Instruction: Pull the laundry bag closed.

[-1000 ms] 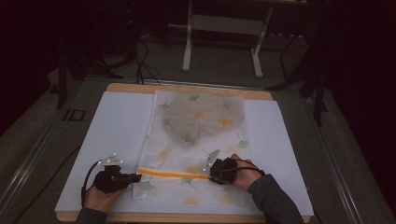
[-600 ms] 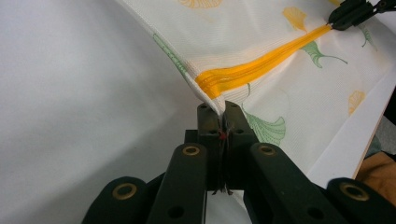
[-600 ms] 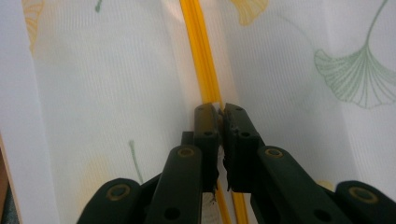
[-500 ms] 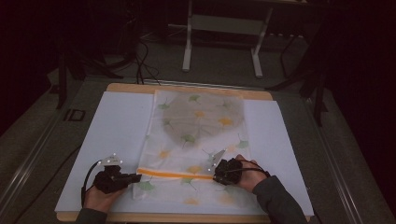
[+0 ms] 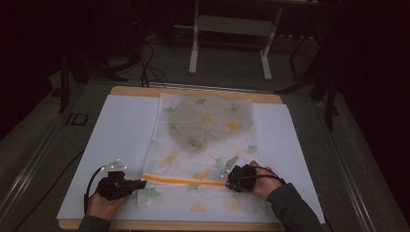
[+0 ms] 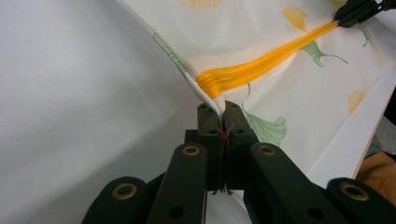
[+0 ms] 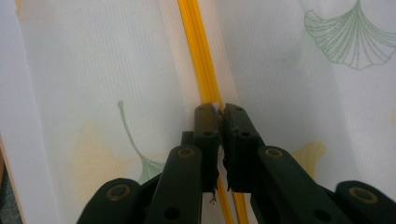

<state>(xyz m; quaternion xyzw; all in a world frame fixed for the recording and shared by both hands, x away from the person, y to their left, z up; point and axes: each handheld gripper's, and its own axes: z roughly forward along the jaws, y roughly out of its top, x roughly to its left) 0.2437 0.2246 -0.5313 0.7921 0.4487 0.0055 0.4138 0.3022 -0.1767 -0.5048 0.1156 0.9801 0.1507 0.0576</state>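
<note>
Leaf-print mesh bag (image 5: 205, 145) laid flat on desk (image 5: 121, 125), left tool (image 6: 223, 122) clenched on its near-left corner, right tool (image 7: 219, 116) clenched on orange zipper (image 7: 198, 51)

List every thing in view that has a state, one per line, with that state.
Left gripper: shut on the bag's corner at the zipper's end.
Right gripper: shut on the zipper.
Mesh bag: lying flat on the white sheet.
Orange zipper: looks closed along its visible length.

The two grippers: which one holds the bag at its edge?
The left gripper: its jaws pinch the mesh bag at its side edge. The right gripper grips along the orange zipper.
</note>
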